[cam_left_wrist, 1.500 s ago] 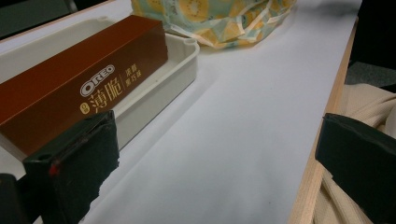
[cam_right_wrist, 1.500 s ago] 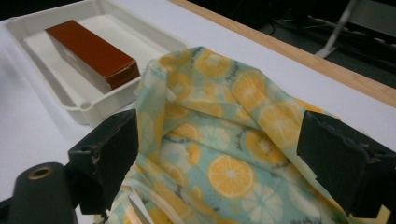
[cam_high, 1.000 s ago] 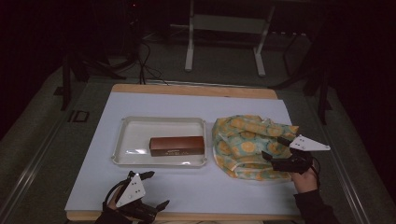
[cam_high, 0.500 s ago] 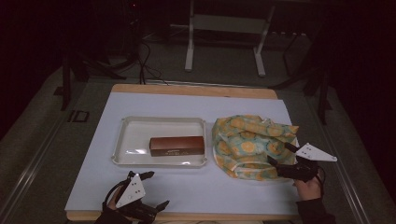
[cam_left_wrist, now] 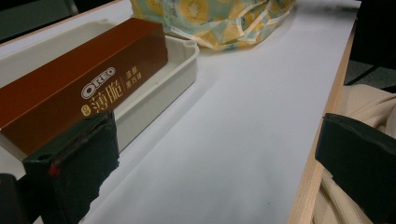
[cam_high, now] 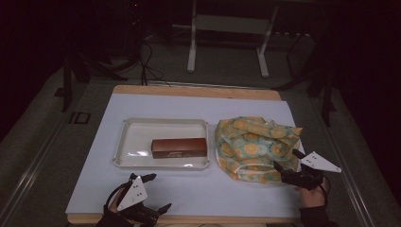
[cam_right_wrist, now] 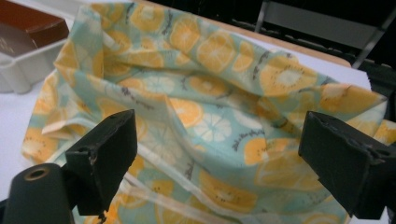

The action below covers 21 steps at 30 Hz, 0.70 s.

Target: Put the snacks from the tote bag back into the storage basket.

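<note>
A brown Oreo box [cam_high: 179, 147] [cam_left_wrist: 79, 88] lies in a white tray [cam_high: 137, 135] [cam_left_wrist: 184, 70] on the table's left half. To its right lies a crumpled cloth bag printed with orange and kiwi slices [cam_high: 253, 146] [cam_right_wrist: 210, 107] [cam_left_wrist: 219, 21]. My right gripper [cam_high: 286, 161] stands open at the bag's right front edge, its jaws spread wide with nothing between them [cam_right_wrist: 219, 163]. My left gripper [cam_high: 153, 193] is open near the table's front edge, in front of the tray [cam_left_wrist: 215, 158].
The white table cover [cam_high: 227, 194] [cam_left_wrist: 243, 121] ends at a wooden front edge [cam_left_wrist: 313, 182]. A cream sleeve [cam_left_wrist: 364, 107] shows past that edge. Beyond the table, dark floor holds a white metal stand [cam_high: 227, 28] and cables [cam_high: 146, 61].
My right gripper has drawn back toward the front right, off the bag's top to its edge. The left gripper has stayed put.
</note>
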Available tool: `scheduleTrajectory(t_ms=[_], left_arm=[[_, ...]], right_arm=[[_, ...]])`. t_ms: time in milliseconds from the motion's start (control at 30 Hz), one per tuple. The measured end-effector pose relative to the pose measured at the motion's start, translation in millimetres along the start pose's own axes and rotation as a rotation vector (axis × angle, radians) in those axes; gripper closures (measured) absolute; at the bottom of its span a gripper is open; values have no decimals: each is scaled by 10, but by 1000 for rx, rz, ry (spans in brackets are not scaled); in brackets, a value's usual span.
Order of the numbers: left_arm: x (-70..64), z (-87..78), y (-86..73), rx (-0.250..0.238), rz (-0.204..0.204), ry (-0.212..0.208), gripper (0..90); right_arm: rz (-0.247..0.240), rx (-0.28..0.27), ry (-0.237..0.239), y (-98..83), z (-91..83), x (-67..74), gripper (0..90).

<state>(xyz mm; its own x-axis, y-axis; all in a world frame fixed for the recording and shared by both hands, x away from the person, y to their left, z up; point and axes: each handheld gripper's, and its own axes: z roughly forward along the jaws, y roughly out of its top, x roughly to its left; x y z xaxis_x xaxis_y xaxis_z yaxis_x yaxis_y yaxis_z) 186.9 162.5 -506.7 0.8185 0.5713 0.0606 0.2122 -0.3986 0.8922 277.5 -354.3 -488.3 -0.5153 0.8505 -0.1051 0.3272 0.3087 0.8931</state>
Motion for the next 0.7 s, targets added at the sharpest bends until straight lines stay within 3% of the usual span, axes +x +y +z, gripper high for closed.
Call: scheduleTrajectory(t_ms=[167, 300, 533, 700], left_arm=[[-4, 5, 1, 2, 0, -3, 0], [-3, 0, 1, 1, 0, -5, 0], [-7, -18, 4, -5, -3, -1, 0], [-9, -18, 5, -4, 0, -2, 0]], right_arm=[[-10, -10, -40, -28, 13, 66, 116], [-37, -5, -43, -40, 47, 101, 111], [-124, -36, -101, -59, 77, 199, 110], [-147, -36, -99, -62, 107, 242, 110]])
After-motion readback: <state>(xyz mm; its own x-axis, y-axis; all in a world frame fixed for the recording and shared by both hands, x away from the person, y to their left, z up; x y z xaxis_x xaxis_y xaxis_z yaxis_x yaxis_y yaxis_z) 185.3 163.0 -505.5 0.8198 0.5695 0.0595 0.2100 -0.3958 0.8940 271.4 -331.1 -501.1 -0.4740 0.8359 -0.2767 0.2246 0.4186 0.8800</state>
